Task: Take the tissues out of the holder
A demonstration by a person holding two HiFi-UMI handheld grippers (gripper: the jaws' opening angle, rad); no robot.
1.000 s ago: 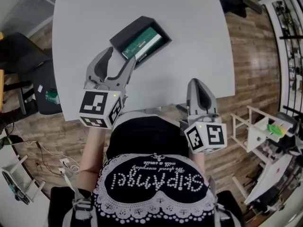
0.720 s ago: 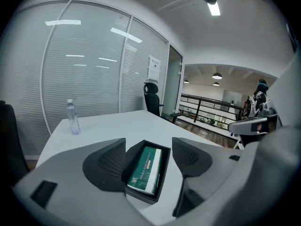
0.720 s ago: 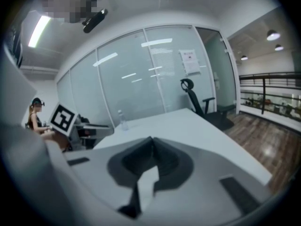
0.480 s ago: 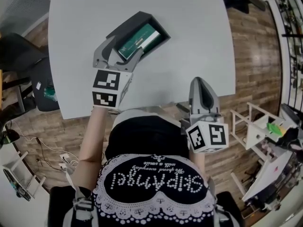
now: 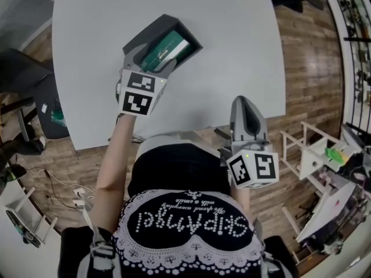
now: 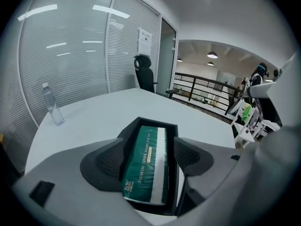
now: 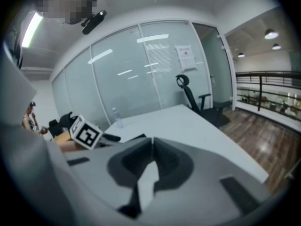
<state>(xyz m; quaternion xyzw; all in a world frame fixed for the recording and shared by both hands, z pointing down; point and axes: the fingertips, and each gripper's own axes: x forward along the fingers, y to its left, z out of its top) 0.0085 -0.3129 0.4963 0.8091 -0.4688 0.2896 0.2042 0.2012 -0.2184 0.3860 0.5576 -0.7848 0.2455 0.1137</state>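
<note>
The green tissue pack [image 6: 146, 166] in the holder [image 6: 157, 123] carries pale print beginning "DREAMING TENDER"; the rest is illegible. Nearer than the holder, the person's black top [image 5: 191, 222] spells "SkipAngel" in beads, upside down. A wall notice [image 6: 145, 40] beyond the holder is unreadable.

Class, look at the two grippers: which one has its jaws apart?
The left gripper: its jaws, just opened wide, straddle the green tissue pack in its black holder. The right gripper's jaws are together.

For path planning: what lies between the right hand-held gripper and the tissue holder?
Only bare table up to the holder; the head view shows it.
</note>
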